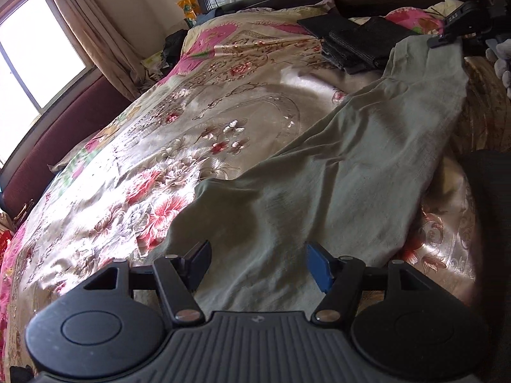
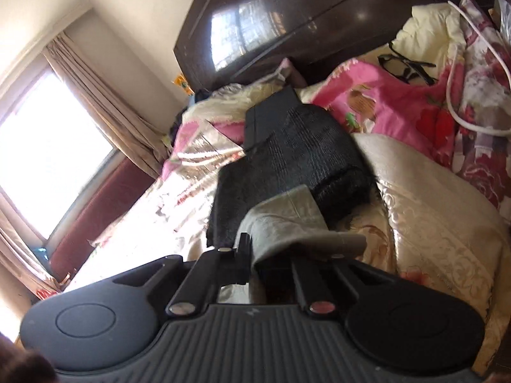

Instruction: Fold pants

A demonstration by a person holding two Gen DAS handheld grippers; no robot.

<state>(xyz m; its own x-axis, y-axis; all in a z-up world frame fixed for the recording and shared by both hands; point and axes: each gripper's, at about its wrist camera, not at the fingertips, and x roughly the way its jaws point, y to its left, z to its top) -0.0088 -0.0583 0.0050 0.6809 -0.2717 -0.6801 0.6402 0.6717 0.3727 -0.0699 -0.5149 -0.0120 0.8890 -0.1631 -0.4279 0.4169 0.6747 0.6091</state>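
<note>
Left gripper (image 1: 258, 257) sits at bottom centre of the left wrist view, fingers (image 1: 201, 255) spread wide apart with nothing pinched, hovering just over the near end of the pants (image 1: 335, 166). Pants are grey-green, laid flat on the bed (image 1: 179, 140), running diagonally from bottom centre up to the upper right of the frame. Bedspread is floral, shiny. At the far end, upper right, the right gripper (image 1: 447, 38) has the pants' edge clamped and slightly lifted. Right wrist view confirms it: right gripper (image 2: 271, 255) at lower centre, fingers together on a bunched fold of the pants (image 2: 281, 223), cloth draped over the finger on the right. Just behind that fold, centre frame, a stack of dark folded clothes (image 2: 297, 153) rests on the bed (image 2: 431, 207). Dark wooden headboard (image 2: 287, 16) across the top, window (image 2: 41, 146) at left, pink pillow (image 2: 383, 102) at upper right with black glasses (image 2: 405, 67) on it.
</note>
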